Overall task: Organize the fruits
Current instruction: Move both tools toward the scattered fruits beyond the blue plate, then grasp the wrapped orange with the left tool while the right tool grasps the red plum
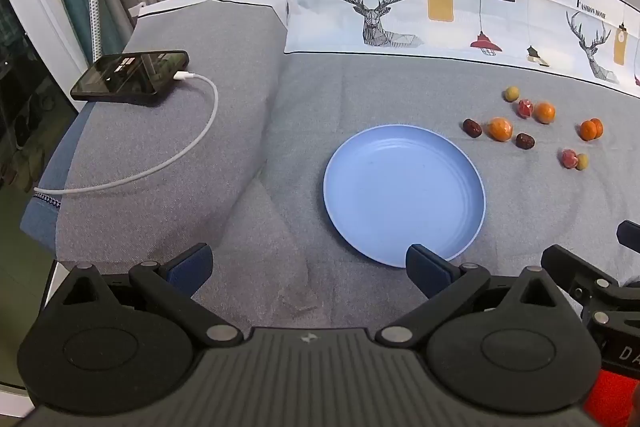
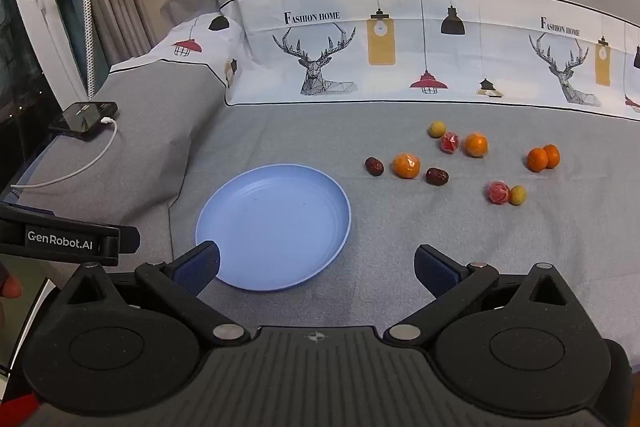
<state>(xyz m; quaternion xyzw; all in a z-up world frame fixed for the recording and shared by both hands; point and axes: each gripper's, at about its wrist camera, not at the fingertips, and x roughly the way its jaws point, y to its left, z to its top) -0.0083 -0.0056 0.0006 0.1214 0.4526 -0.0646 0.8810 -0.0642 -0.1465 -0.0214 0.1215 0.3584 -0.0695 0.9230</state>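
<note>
Grey bedspread (image 2: 400, 267) w/ a deer-and-lamp print band (image 2: 400, 43) at the back, carrying all items. Blue plate (image 2: 276, 227) lies flat near the front, nothing on it. Fruits scattered to its right, apart from it: two dark dates (image 2: 374, 166) (image 2: 437, 176) either side of a wrapped orange (image 2: 406, 165); behind them a yellow-green fruit (image 2: 437, 129), red wrapped fruit (image 2: 449, 142) & orange (image 2: 476, 145) in a row; a touching pair of oranges (image 2: 543, 158) farther right; a red wrapped fruit (image 2: 498, 192) touching a yellow-green one (image 2: 517, 195). Left tongs (image 1: 308, 265) spread wide, holding nothing, right pad over plate's (image 1: 404, 195) near rim. Right tongs (image 2: 316, 267) spread wide, empty. Phone (image 1: 130, 78) w/ white cable (image 1: 192, 143) on pillow, far left
</note>
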